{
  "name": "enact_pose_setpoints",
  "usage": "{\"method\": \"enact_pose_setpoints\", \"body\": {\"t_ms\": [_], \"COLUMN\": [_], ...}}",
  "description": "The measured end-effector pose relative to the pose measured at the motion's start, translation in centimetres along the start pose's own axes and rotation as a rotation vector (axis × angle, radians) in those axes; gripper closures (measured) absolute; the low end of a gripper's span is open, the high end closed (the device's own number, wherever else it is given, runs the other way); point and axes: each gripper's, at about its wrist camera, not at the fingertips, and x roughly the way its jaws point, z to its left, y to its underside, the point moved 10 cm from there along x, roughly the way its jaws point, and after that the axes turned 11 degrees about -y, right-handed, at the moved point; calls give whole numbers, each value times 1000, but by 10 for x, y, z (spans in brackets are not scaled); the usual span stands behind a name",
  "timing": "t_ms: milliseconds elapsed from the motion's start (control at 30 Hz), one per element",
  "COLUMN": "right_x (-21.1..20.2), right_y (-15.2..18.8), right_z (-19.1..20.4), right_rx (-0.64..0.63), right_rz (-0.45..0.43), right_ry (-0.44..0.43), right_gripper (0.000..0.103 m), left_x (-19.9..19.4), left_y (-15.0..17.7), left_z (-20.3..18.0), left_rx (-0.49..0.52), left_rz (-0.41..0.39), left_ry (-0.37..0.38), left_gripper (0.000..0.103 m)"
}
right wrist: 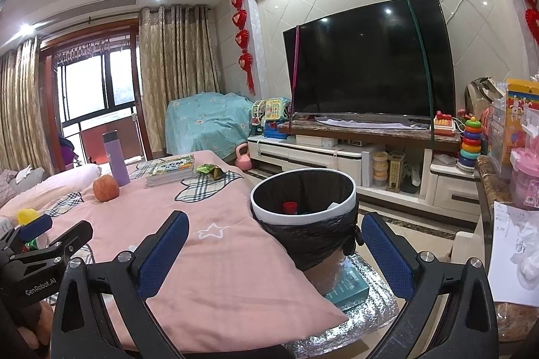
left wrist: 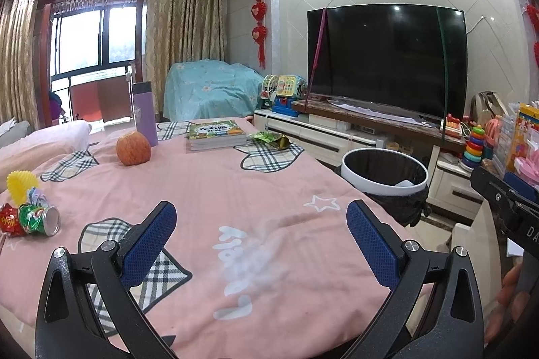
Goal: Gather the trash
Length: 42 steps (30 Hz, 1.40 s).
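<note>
My left gripper [left wrist: 262, 213] hangs open and empty over the pink-covered table [left wrist: 235, 190]. At the table's left edge lie a crushed green can [left wrist: 39, 217], a red wrapper [left wrist: 8, 220] and a yellow paper cup [left wrist: 22, 185]. A green snack wrapper [left wrist: 273, 140] lies at the far end beside the books. The white-rimmed bin [right wrist: 302, 190] with a black liner stands off the table's right side, holding a red cap and other bits. My right gripper [right wrist: 274, 226] is open and empty in front of the bin. The left gripper shows at the left edge of the right wrist view.
An apple [left wrist: 133, 148], a purple flask [left wrist: 145, 113] and a stack of books [left wrist: 215, 133] sit on the table's far half. A TV [left wrist: 387, 59] on a low cabinet with toys fills the right. A teal box [right wrist: 347, 286] lies under the bin.
</note>
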Motion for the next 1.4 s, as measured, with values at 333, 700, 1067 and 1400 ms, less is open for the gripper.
{"method": "enact_pose_setpoints", "body": {"t_ms": [333, 700, 1067, 1400], "right_x": [1, 4, 6, 15], "right_y": [1, 2, 3, 7], "right_z": [1, 4, 1, -1], "right_rx": [4, 11, 23, 45], "right_rz": [4, 13, 22, 49], "right_ry": [-9, -18, -29, -42], "right_gripper": [0, 0, 0, 0], "left_x": [2, 4, 9, 19], "left_y": [0, 1, 4, 9], "left_z": [-1, -1, -4, -6], "left_rx": [-2, 1, 5, 11], "left_rz": [3, 9, 20, 47], "left_ry": [3, 6, 14, 24], "left_gripper": [0, 0, 0, 0]}}
